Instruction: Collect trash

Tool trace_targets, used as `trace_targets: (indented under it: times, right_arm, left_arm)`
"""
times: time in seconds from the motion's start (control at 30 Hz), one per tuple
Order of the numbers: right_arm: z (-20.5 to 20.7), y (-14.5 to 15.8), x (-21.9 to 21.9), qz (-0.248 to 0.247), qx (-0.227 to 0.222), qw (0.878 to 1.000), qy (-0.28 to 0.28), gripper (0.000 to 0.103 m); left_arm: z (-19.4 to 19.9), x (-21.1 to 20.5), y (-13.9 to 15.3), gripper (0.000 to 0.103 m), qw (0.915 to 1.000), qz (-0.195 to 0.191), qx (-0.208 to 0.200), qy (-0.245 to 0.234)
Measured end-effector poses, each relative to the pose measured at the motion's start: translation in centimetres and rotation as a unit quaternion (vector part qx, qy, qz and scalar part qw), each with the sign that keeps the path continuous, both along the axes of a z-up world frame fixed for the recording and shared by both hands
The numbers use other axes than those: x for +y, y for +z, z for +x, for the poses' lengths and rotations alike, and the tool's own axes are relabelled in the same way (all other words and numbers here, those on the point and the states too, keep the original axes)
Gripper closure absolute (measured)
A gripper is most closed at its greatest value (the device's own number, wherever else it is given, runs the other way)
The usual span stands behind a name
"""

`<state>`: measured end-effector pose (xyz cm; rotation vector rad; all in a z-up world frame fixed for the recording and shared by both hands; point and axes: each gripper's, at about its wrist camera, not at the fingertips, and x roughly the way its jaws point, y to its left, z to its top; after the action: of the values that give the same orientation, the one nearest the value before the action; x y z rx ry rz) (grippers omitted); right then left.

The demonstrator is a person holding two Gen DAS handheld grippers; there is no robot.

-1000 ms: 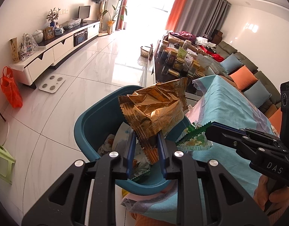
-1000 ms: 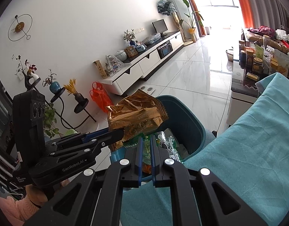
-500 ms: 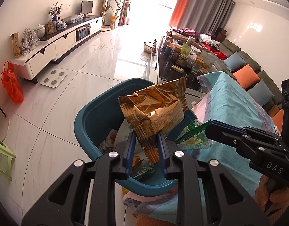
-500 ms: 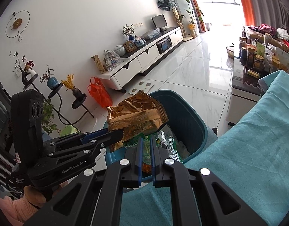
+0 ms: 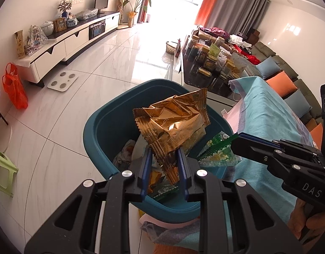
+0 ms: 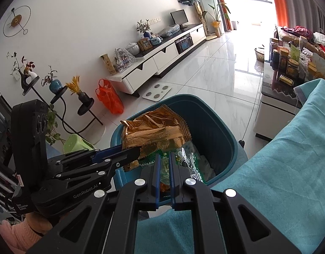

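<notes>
My left gripper [image 5: 164, 154] is shut on a crumpled gold snack wrapper [image 5: 173, 124] and holds it above the open teal trash bin [image 5: 98, 127]. My right gripper [image 6: 164, 158] is shut on a green and white wrapper [image 6: 183, 158] over the same bin [image 6: 215, 122]. The gold wrapper [image 6: 154, 133] and the left gripper [image 6: 128, 153] also show in the right wrist view, just left of my right fingers. The right gripper [image 5: 236, 141] with its green wrapper [image 5: 217, 150] shows at the right of the left wrist view. The bin holds several other wrappers and papers.
A table under a teal cloth [image 5: 268, 114] lies right of the bin. A dark coffee table [image 5: 204, 72] crowded with jars stands beyond. A white TV cabinet [image 5: 67, 40], a bathroom scale [image 5: 62, 80], an orange bag [image 5: 14, 89] and a green stool [image 5: 1, 169] are to the left.
Both grippers have moved slightly forward over the bin, still holding their wrappers. The grips have not changed.
</notes>
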<state>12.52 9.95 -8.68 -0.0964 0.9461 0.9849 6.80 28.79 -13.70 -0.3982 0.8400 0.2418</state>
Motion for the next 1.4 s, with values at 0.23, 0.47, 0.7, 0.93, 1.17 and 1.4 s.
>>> trace_targets:
  times: [0.23,0.47,0.7,0.93,1.17,1.4]
  right_arm:
    - [0.5,-0.6,0.6,-0.018,0.016,1.0,-0.003,0.094]
    - [0.6,-0.8,0.9,-0.023,0.022,0.999,-0.008,0.09]
    - [0.4,-0.4,-0.4,-0.007,0.011,1.0,-0.024,0.075]
    - [-1.3,1.7,-4.8,0.018,-0.04,0.997,-0.056,0.04]
    - [-4.6,4.5,-12.0,0.032,-0.135,0.981,-0.136,0.014]
    - [-8.3,5.0,-18.5,0.022,-0.22,0.943,-0.25,0.007]
  left_arm:
    - [0.6,0.0,-0.8,0.079,0.9999,-0.003,0.01,0.002]
    - [1.1,0.3,-1.5,0.072,0.9998,-0.005,0.02,0.002]
    - [1.0,0.2,-1.6,0.046,0.9998,0.0,0.019,0.006]
    - [-1.8,-2.2,1.9,0.013,0.9963,0.06,-0.061,-0.008]
    - [-4.4,-6.7,5.7,0.005,0.9843,0.086,-0.149,-0.042]
    - [-4.8,-13.2,8.0,0.005,0.9712,0.107,-0.195,-0.085]
